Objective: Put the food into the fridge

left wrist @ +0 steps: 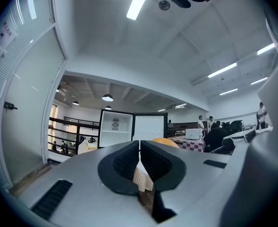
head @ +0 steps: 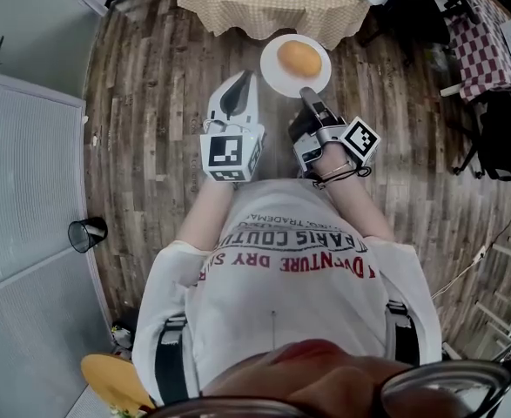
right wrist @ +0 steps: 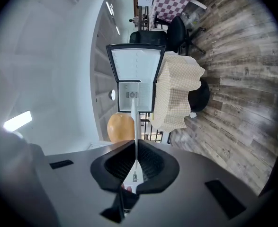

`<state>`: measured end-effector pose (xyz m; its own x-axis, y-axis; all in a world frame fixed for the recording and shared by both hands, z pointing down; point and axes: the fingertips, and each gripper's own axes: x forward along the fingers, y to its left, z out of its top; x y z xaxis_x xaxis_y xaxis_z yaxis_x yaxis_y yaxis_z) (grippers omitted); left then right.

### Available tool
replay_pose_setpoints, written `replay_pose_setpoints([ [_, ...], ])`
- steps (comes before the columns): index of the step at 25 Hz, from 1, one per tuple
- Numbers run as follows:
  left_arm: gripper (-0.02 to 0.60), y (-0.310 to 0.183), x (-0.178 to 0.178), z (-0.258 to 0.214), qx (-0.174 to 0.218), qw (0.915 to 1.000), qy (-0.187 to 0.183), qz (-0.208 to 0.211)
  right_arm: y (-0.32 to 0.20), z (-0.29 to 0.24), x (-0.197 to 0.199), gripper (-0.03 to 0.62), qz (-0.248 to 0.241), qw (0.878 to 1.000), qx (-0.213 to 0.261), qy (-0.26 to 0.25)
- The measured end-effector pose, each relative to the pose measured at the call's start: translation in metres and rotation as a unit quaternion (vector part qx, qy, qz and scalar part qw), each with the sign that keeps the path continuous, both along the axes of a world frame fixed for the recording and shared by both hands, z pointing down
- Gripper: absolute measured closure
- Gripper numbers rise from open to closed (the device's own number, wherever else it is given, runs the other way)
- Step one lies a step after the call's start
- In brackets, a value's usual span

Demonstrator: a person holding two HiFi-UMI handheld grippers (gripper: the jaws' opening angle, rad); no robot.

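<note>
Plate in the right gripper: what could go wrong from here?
The right gripper pinches the plate by one edge of its rim only, so it could tilt or slip. The round orange food lies loose on it and could roll off. The left gripper is shut beside the plate, not under it, so nothing backs it up.

Head view steeply downward, gripper views share fridge (left wrist: 115,129)
</note>
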<state>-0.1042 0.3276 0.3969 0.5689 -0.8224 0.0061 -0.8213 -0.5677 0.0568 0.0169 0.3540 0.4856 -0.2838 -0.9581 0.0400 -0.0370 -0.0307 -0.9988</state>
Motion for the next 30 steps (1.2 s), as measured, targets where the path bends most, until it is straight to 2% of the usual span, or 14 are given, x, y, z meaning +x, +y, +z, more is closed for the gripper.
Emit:
replay_pose_setpoints([
  [10,0.554,-0.012,-0.012,0.017,-0.024,0.9996,0.006,-0.015,-0.011,0.013,-0.006,0.560,-0.016,1.000,-0.019,-0.006],
  [16,0.554,-0.040,-0.009,0.029,-0.034,0.9990,0.007,-0.028,-0.044,0.029,-0.002,0.560,-0.030,0.999,-0.028,-0.008],
  [22,0.554,-0.097,0.011,0.032,-0.038,0.9981,-0.002,-0.049,-0.109,0.030,0.017,0.560,-0.047,0.998,-0.030,-0.026],
  [30,0.554,-0.198,0.056,0.009,-0.032,0.9967,-0.002,-0.074,-0.216,0.007,0.065,0.559,-0.070,0.997,-0.023,-0.036],
])
